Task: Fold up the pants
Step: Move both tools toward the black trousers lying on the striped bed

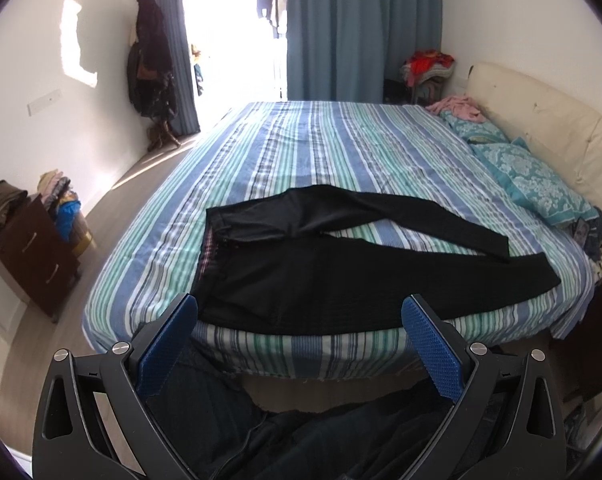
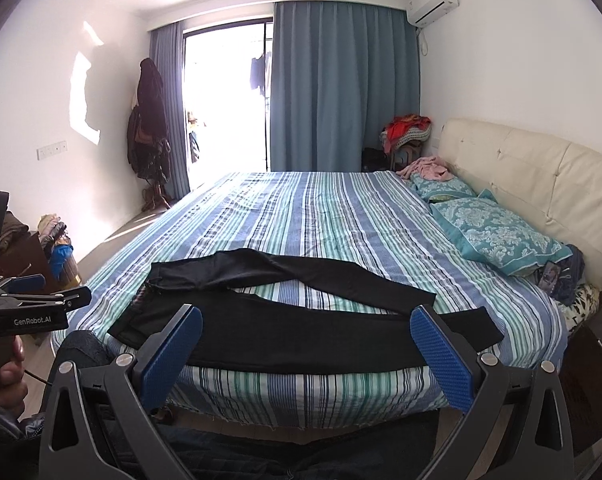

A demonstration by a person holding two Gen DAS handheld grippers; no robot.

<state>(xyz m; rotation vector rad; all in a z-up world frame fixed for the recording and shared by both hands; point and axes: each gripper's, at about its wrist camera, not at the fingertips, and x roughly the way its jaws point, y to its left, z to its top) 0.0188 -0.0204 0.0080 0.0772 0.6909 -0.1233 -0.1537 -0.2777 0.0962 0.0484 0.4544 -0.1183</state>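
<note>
Black pants (image 1: 341, 276) lie flat on the striped bed (image 1: 321, 148), waistband at the left, both legs spread toward the right in a narrow V. They also show in the right wrist view (image 2: 301, 320) near the bed's front edge. My left gripper (image 1: 299, 312) is open and empty, held just short of the bed's front edge, facing the near leg. My right gripper (image 2: 307, 322) is open and empty, also in front of the bed edge. The left gripper body (image 2: 25, 308) shows at the left of the right wrist view.
Teal pillows (image 2: 497, 236) and a cream headboard (image 2: 541, 184) line the bed's right side. A dark dresser (image 1: 29, 256) with piled clothes stands at the left. A coat rack (image 1: 151, 64), blue curtains (image 2: 341, 92) and a balcony door are at the back.
</note>
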